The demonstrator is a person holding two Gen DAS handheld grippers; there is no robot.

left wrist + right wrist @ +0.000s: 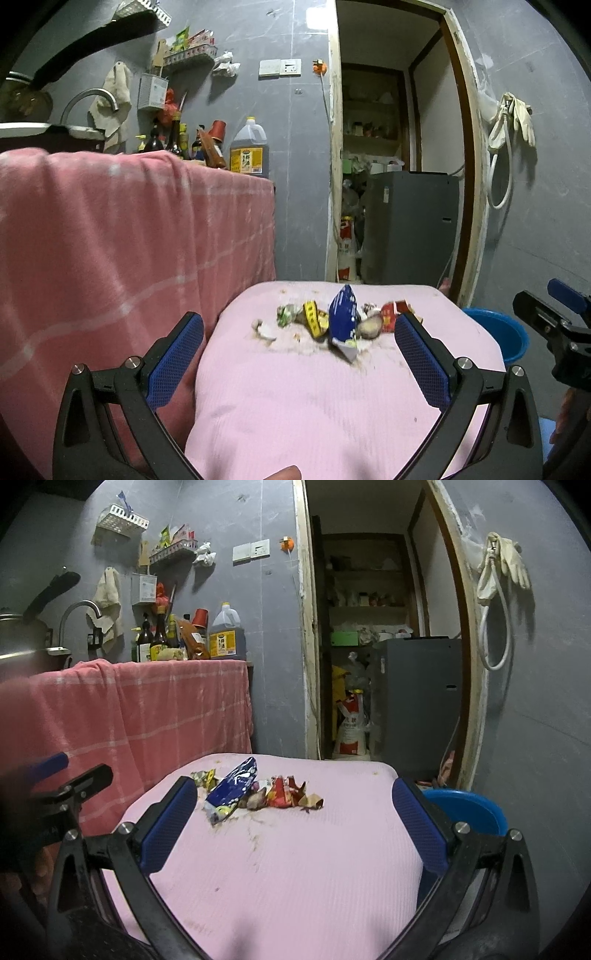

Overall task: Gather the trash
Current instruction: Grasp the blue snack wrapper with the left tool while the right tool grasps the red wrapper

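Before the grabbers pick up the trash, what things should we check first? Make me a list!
1. Left gripper open and empty: ok, jaws stand wide apart.
2. Right gripper open and empty: ok, jaws wide apart too.
3. Trash in sight: ok, the blue wrapper, red wrapper and yellow wrapper lie in one heap on the pink cushion.
4. Trash already between any fingers: not ok, the heap lies beyond both grippers.
5. Somewhere to drop it: cannot tell; a blue basin sits beside the cushion, but whether it is the bin is not shown.
6. Small crumbs graspable: cannot tell, too small.
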